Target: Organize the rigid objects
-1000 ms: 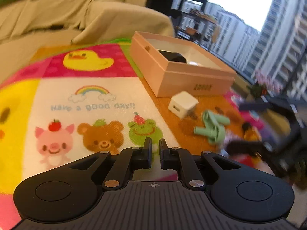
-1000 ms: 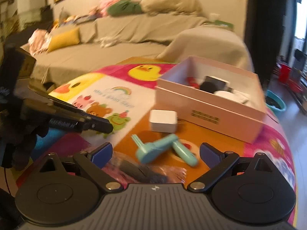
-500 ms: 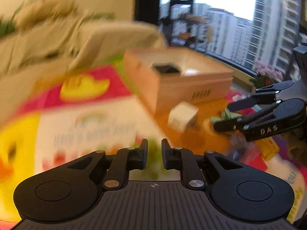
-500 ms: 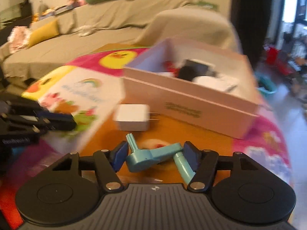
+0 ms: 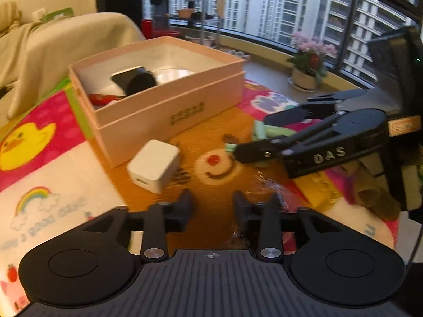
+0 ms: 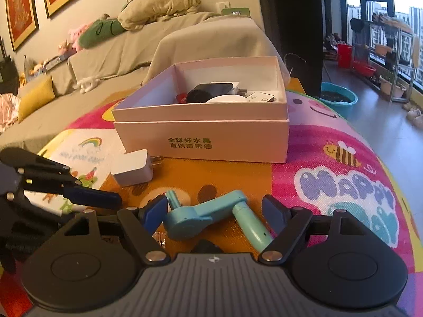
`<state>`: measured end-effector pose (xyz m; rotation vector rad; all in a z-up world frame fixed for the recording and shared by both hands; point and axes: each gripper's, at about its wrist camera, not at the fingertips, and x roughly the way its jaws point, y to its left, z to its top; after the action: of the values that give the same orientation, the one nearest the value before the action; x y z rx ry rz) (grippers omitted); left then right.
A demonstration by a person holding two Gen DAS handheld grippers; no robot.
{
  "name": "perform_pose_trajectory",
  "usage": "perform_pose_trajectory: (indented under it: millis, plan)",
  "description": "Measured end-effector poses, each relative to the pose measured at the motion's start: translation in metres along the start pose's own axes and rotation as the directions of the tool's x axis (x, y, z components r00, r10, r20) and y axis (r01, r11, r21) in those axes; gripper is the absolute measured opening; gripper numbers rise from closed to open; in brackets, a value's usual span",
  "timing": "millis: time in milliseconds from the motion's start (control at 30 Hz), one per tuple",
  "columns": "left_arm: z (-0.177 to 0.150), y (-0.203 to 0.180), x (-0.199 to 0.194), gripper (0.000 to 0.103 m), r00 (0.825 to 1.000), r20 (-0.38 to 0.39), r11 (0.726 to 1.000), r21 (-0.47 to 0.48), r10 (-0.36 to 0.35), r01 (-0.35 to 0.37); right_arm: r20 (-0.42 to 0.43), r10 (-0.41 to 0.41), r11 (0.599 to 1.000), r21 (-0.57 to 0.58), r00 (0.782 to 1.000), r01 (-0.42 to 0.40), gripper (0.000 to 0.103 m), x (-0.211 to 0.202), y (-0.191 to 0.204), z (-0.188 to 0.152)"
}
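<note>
The teal folding gadget (image 6: pixel 208 218) lies on the orange part of the play mat (image 6: pixel 343 185), low in the middle of the right wrist view. The right tongs (image 6: pixel 215 211) are wide open around it, one blue finger (image 6: pixel 154 212) close to its left end and the other well clear on the right. They hold nothing yet.

The pink box (image 6: pixel 201 132) sits behind it, in the middle of the frame, with a few things inside. A white charger (image 6: pixel 132 170) lies just in front of the box's left corner.

The left tongs (image 5: pixel 211 206) are partly open and empty, low in the left wrist view, with the charger just ahead of them.

The gadget is bent and bumpy. If the fingers squeeze only one arm, I think it could twist or slip out. The two tongs are close, so they might bump.
</note>
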<state>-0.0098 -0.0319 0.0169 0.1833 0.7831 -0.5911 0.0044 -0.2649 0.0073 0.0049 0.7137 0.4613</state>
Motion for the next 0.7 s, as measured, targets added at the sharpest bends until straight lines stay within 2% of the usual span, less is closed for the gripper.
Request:
perform_pose_trajectory:
  millis: [67, 133, 200, 267, 300, 333, 400, 600, 700]
  plan:
    - [0.000, -0.003, 0.002, 0.051, 1.000, 0.003, 1.000, -0.006, -0.018, 0.018, 0.001, 0.000, 1.000, 0.001, 1.000, 0.000, 0.079, 0.000, 0.000, -0.001]
    - [-0.001, -0.008, -0.002, 0.051, 0.999, 0.007, 0.999, -0.013, -0.044, 0.044, 0.002, 0.001, 1.000, 0.002, 1.000, -0.001, 0.079, 0.001, 0.000, -0.001]
    - [-0.003, -0.010, -0.007, 0.051, 0.999, 0.029, 0.999, -0.004, -0.033, 0.033, 0.005, 0.005, 1.000, 0.010, 1.000, -0.005, 0.079, 0.001, -0.001, -0.001]
    - [-0.004, -0.008, -0.016, 0.051, 0.993, 0.109, 0.998, 0.008, 0.054, -0.055, 0.010, 0.008, 1.000, 0.021, 1.000, -0.009, 0.079, -0.001, -0.002, -0.001]
    - [-0.003, -0.005, -0.020, 0.050, 0.982, 0.150, 0.993, -0.001, 0.115, -0.116, 0.012, 0.009, 1.000, 0.028, 1.000, -0.009, 0.079, -0.001, -0.003, -0.001]
    - [-0.002, 0.000, -0.022, 0.049, 0.970, 0.172, 0.985, -0.023, 0.170, -0.169, 0.013, 0.011, 0.999, 0.033, 1.000, -0.011, 0.079, -0.002, -0.004, -0.001]
    - [0.003, 0.012, -0.020, 0.048, 0.962, 0.166, 0.976, -0.064, 0.216, -0.208, 0.013, 0.013, 0.999, 0.036, 1.000, -0.013, 0.079, -0.002, -0.004, -0.001]
    - [0.007, 0.030, 0.005, 0.050, 0.991, 0.091, 0.988, -0.123, 0.103, -0.092, 0.012, 0.015, 0.999, 0.033, 1.000, -0.015, 0.080, -0.002, -0.004, -0.001]
    - [0.006, 0.017, 0.010, 0.050, 0.996, 0.083, 0.997, -0.077, 0.016, -0.009, 0.011, 0.015, 0.999, 0.033, 1.000, -0.016, 0.081, -0.002, -0.004, -0.001]
